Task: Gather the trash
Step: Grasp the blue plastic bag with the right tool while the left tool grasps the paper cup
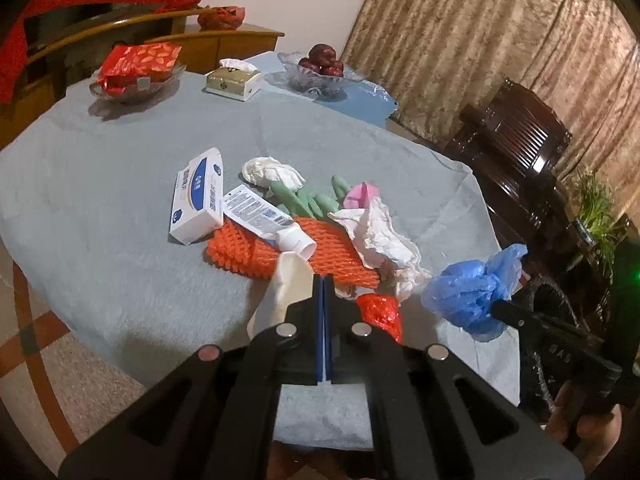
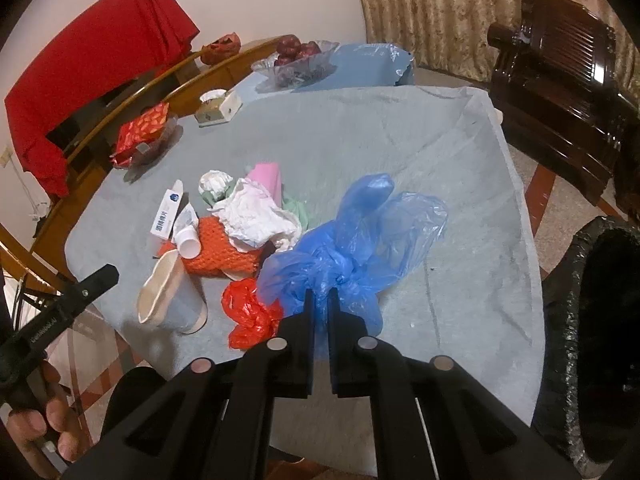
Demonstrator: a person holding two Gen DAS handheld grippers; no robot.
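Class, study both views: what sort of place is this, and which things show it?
Probably a home dining room: a cloth-covered table with a bowl of fruit and a tissue box, a carved wooden chair, and patterned curtains.

Dim warm light, fisheye-bent edges

Left wrist view: close above near edge of table [image 1: 120, 184], facing trash pile [image 1: 280, 224]. Right wrist view: right of pile [image 2: 240, 232], same table [image 2: 460, 200] shared.
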